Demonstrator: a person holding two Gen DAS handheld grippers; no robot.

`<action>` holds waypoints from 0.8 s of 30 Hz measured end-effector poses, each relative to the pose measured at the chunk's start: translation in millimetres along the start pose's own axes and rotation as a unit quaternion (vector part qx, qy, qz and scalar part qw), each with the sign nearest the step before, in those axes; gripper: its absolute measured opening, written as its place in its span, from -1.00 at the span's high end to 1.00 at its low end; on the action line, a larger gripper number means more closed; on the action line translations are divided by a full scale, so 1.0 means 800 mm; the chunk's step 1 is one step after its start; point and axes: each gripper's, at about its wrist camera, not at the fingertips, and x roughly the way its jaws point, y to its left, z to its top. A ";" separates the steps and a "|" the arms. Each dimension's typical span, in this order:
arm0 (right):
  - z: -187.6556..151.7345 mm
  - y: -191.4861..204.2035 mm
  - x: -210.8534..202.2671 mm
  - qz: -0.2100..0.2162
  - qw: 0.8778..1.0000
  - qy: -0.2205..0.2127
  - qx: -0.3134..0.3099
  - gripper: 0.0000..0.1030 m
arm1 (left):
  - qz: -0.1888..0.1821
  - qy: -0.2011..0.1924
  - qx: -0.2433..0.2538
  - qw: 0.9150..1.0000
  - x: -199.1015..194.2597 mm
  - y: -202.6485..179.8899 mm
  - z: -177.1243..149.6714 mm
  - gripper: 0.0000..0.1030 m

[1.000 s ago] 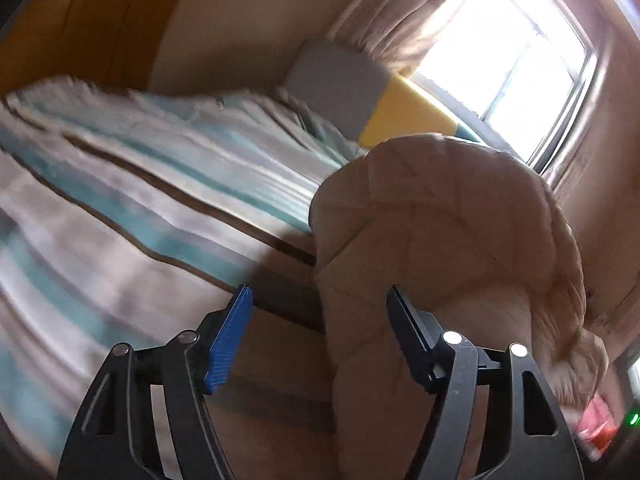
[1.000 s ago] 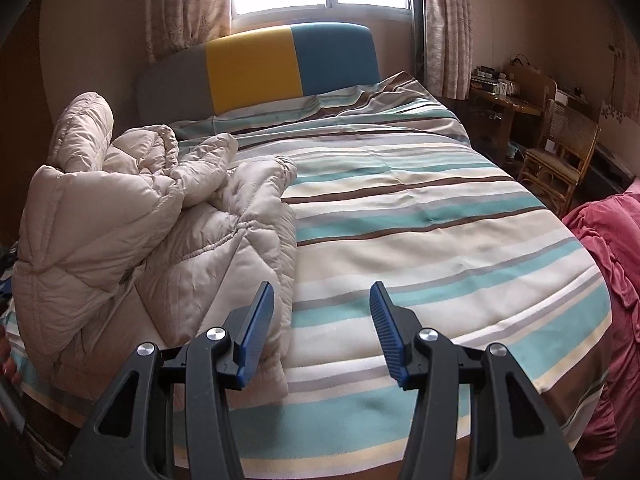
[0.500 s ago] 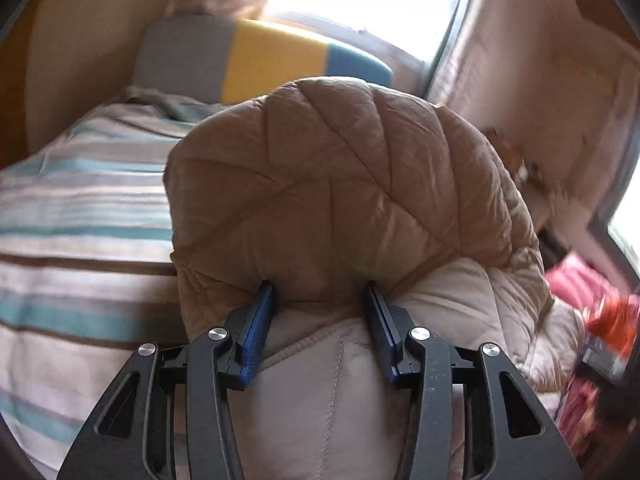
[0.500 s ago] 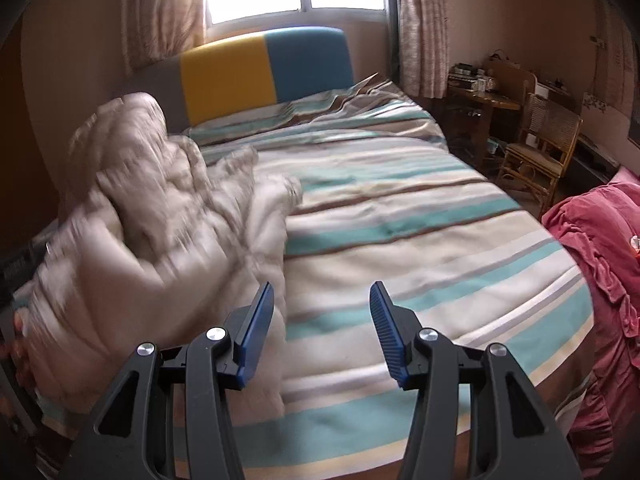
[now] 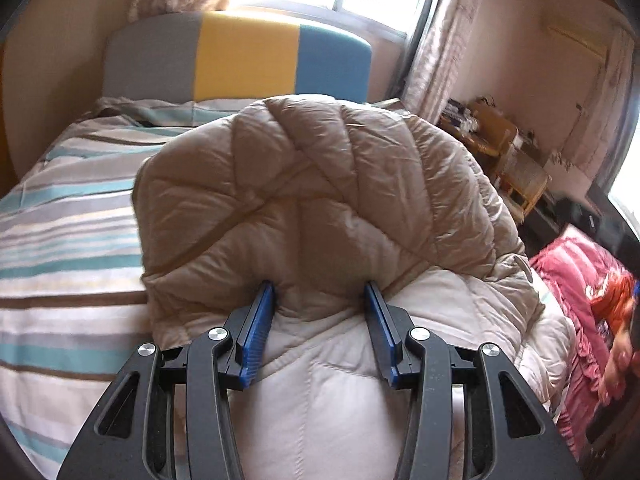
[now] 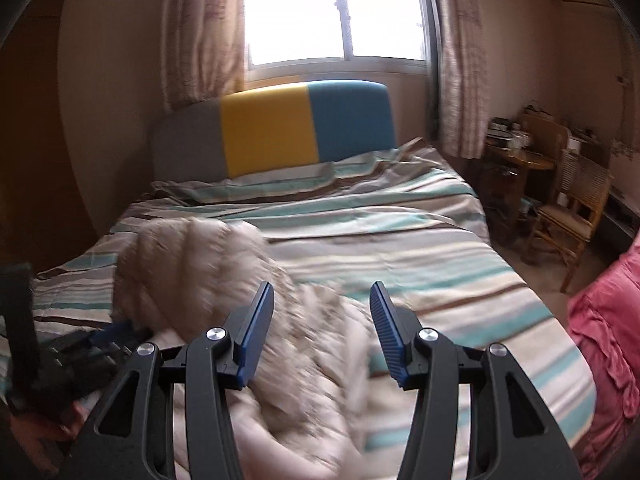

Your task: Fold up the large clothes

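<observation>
A beige quilted puffer coat (image 5: 320, 200) lies on the striped bed (image 5: 60, 240). My left gripper (image 5: 320, 312) holds its jaws wide apart with a thick roll of the coat bulging between them; the blue pads touch the fabric on both sides. In the right wrist view the coat (image 6: 224, 280) is a blurred heap at the near left of the bed (image 6: 400, 240). My right gripper (image 6: 322, 312) is open and empty, hovering above the coat's near edge. The left gripper's black frame (image 6: 80, 352) shows at the lower left there.
A headboard in grey, yellow and blue (image 6: 280, 132) stands under a bright window. A wooden chair (image 6: 572, 208) and a cluttered table (image 6: 516, 152) stand right of the bed. A pink quilt (image 6: 604, 320) lies at the near right.
My left gripper swung from beside the coat onto it and narrowed around a roll of fabric. The coat has been dragged toward the bed's near left; the right view has tilted upward.
</observation>
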 end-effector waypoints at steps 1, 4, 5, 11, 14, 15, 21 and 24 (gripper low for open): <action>0.005 0.004 0.005 0.005 1.000 0.001 -0.002 0.04 | -0.002 0.003 0.009 1.000 0.003 -0.007 0.000 0.12; 0.022 0.020 0.024 0.029 1.000 0.005 -0.010 0.04 | -0.008 0.008 0.036 0.999 0.015 -0.026 0.003 0.12; 0.026 0.024 0.036 0.035 0.999 0.012 -0.012 0.04 | -0.011 0.010 0.041 0.999 0.020 -0.031 0.004 0.12; 0.013 0.013 0.110 0.015 0.997 0.072 -0.008 0.05 | -0.028 0.014 0.042 0.999 0.039 -0.043 0.011 0.12; -0.003 0.004 0.135 -0.002 0.996 0.090 -0.009 0.06 | -0.038 0.017 0.035 0.999 0.049 -0.043 0.013 0.12; -0.009 -0.001 0.144 -0.009 0.995 0.095 -0.008 0.06 | -0.041 0.018 0.035 0.998 0.052 -0.044 0.014 0.12; -0.043 -0.040 0.179 -0.024 0.992 0.125 0.024 0.06 | -0.069 0.015 0.028 0.997 0.070 -0.048 0.015 0.09; -0.057 -0.061 0.193 -0.012 0.989 0.135 0.050 0.04 | -0.073 0.008 0.028 0.997 0.079 -0.049 0.011 0.08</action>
